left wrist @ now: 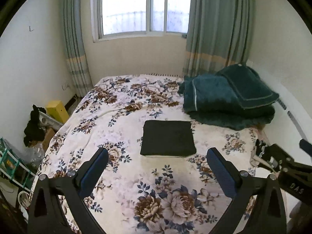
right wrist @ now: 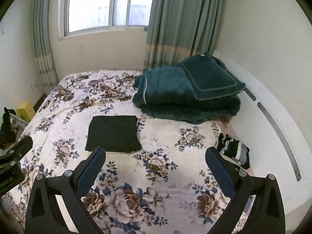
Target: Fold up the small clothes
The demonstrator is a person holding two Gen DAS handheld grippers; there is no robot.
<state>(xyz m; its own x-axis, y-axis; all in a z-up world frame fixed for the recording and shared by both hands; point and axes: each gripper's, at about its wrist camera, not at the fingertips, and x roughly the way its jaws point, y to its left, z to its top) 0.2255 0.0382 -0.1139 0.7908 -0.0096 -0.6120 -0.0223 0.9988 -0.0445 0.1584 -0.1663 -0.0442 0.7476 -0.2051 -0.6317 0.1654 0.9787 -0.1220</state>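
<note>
Folded black garment (left wrist: 168,138) flat on floral bedspread (left wrist: 120,175), near-square, edges toward window; both tools wide apart, empty.

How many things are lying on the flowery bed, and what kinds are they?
Folded black cloth: 1
Striped black-and-grey clothes, crumpled: 1 pile
Dark green quilt: 1
Dark green pillow: 1
Total: 4

A floral bedspread (left wrist: 120,105) covers the bed beyond the fingers; a teal quilt (left wrist: 214,101) lies heaped far right beneath a curtained window (left wrist: 144,7), a yellow box (left wrist: 57,110) far left.
</note>
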